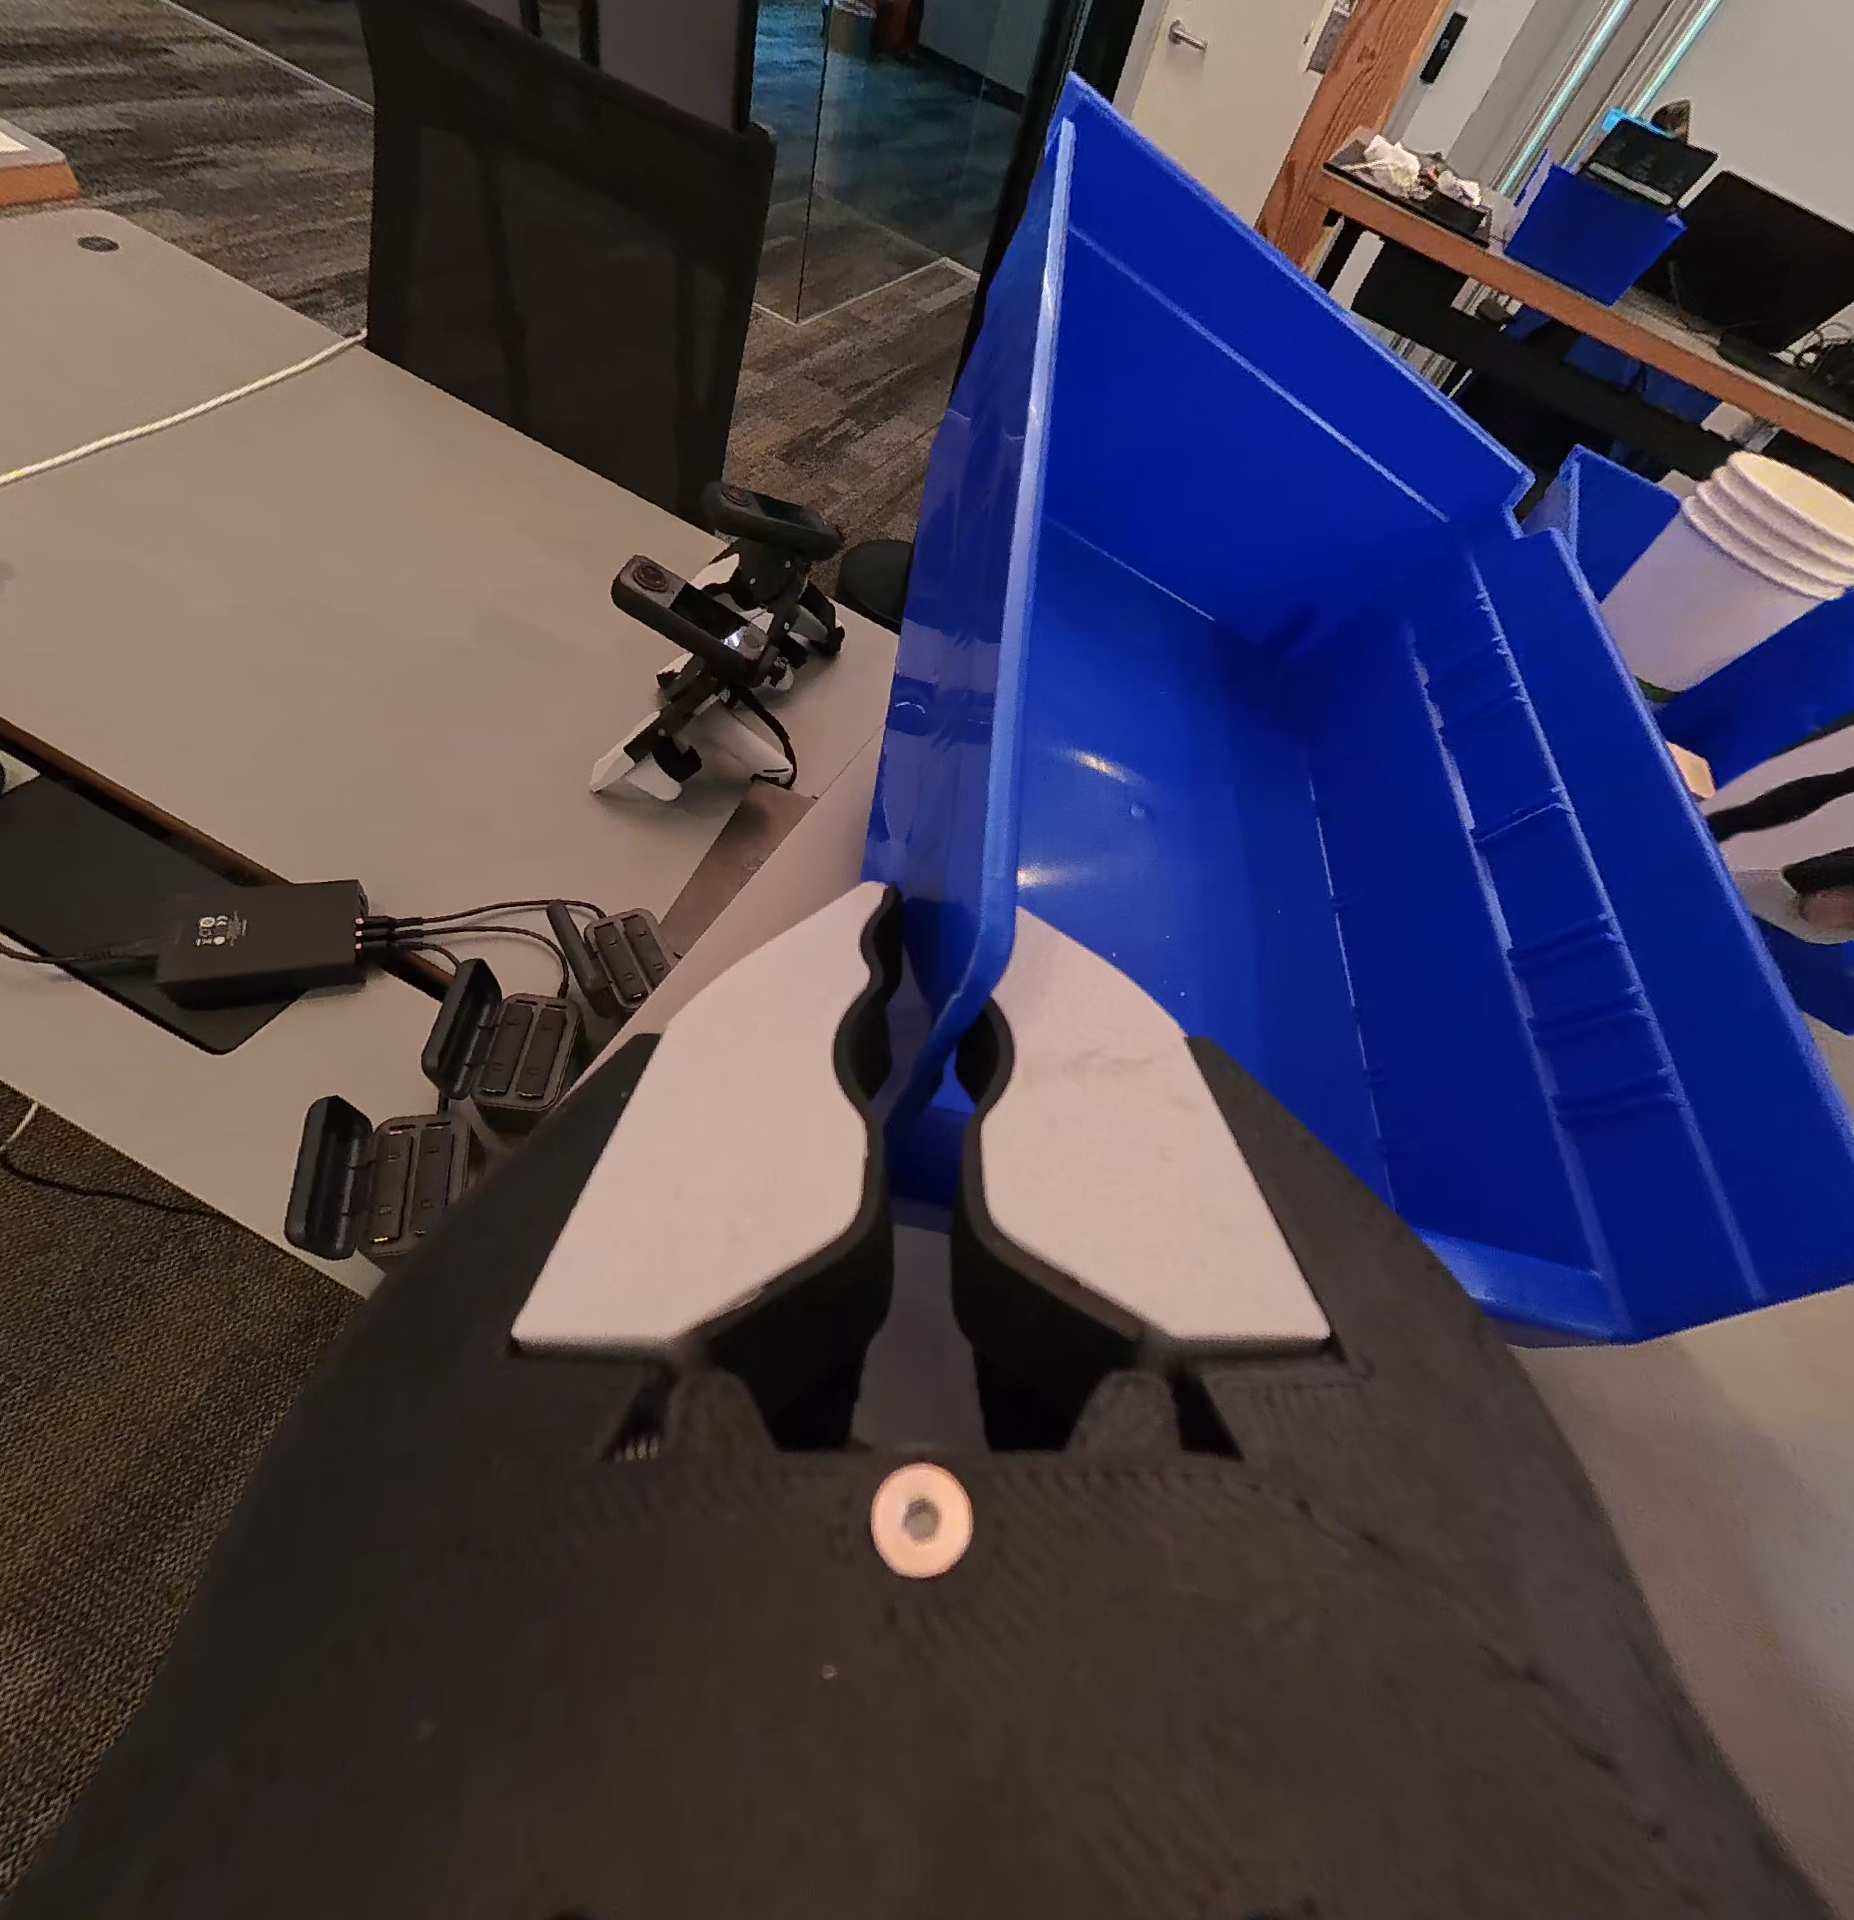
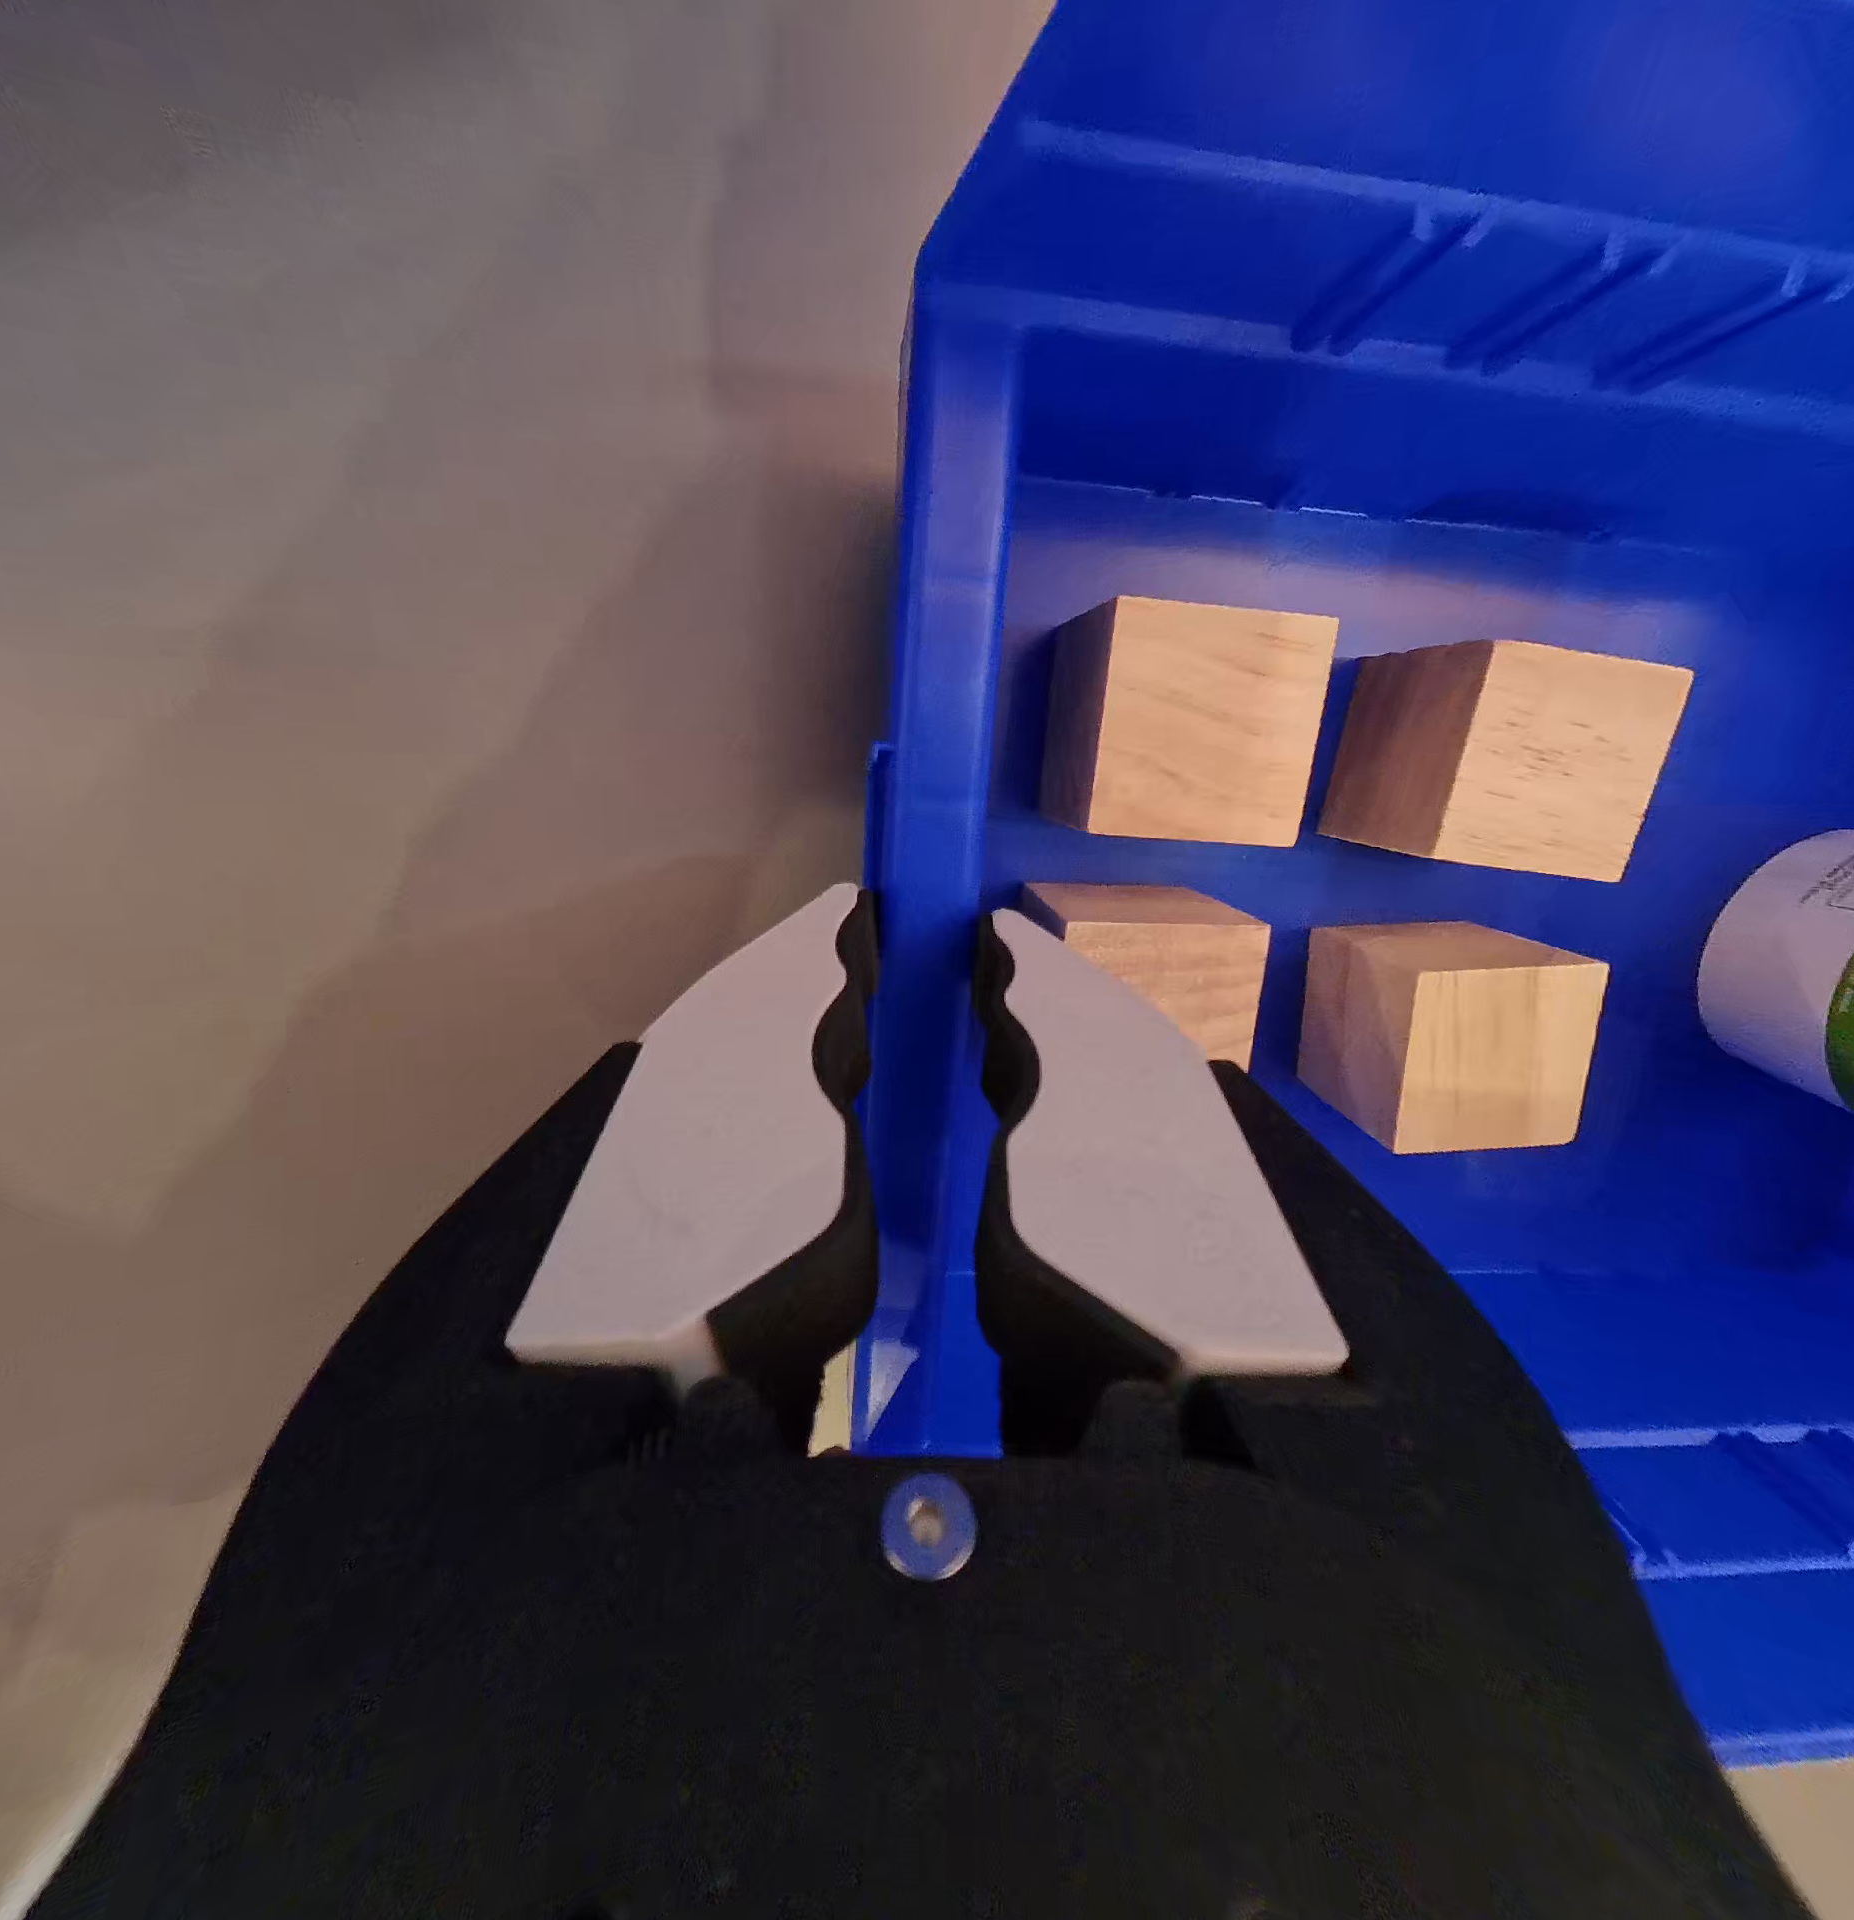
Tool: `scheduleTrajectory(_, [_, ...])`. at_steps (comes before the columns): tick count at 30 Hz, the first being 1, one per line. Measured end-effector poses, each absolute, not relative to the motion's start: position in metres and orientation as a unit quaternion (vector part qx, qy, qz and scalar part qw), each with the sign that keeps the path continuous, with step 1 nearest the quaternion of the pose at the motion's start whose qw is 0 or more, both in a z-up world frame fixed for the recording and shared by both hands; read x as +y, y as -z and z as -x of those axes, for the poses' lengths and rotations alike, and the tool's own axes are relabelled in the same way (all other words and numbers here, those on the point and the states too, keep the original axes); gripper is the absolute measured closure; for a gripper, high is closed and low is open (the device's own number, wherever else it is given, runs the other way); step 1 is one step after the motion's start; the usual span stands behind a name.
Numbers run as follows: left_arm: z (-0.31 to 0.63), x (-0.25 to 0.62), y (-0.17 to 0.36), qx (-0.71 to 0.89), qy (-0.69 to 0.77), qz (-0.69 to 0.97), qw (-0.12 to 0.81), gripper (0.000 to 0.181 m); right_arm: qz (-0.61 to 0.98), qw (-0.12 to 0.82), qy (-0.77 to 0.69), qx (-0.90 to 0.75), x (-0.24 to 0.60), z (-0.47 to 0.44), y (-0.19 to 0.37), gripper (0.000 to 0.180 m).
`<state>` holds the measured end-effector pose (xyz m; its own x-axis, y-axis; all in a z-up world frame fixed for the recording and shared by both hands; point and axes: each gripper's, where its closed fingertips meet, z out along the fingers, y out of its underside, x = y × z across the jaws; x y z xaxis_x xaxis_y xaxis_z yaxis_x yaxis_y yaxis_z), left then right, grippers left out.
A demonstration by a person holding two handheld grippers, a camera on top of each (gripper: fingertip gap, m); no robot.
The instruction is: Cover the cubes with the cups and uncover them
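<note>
The left gripper [image 1: 928,997] is pinching the side wall of an empty blue bin [image 1: 1266,831], tilting it above the grey table's [image 1: 279,623] edge. The right gripper [image 2: 928,971] is clamping the end wall of a second blue bin [image 2: 1422,1299]. Four wooden cubes [image 2: 1188,722] are sitting near that wall, a white cup [image 2: 1796,971] lying beyond them; stacked cups [image 1: 1754,571] are standing farther off. The cups are probably light and crushable, best gripped gently at the rim; the cubes look rigid.
</note>
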<state>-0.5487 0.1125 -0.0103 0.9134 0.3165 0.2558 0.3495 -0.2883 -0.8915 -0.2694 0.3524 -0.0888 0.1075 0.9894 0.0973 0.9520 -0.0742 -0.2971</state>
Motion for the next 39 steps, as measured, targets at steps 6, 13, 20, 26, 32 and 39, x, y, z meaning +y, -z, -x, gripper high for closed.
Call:
scheduleTrajectory(6, [0.549, 0.112, 0.009, -0.206, 0.016, 0.803, 0.559, 0.172, 0.726, 0.147, -0.065, -0.668, 0.354, 0.269, 0.089, 0.158])
scheduleTrajectory(13, [0.551, 0.114, -0.011, -0.208, 0.007, 0.785, 0.584, 0.172, 0.689, 0.275, -0.073, -0.667, 0.349, 0.275, 0.037, 0.128])
scheduleTrajectory(20, [0.537, 0.120, -0.079, -0.174, 0.005, 0.742, 0.647, 0.173, 0.659, 0.382, -0.320, -0.563, 0.294, 0.269, -0.067, 0.121])
scheduleTrajectory(26, [0.468, 0.151, -0.158, -0.076, 0.050, 0.702, 0.706, 0.173, 0.585, 0.408, -0.568, -0.410, 0.254, 0.229, -0.159, 0.095])
scheduleTrajectory(32, [0.340, 0.196, -0.194, 0.036, 0.120, 0.684, 0.718, 0.174, 0.539, 0.479, -0.626, -0.297, 0.251, 0.142, -0.204, 0.072])
scheduleTrajectory(39, [0.184, 0.239, -0.187, 0.119, 0.226, 0.671, 0.696, 0.172, 0.548, 0.585, -0.566, -0.195, 0.252, -0.020, -0.199, 0.072])
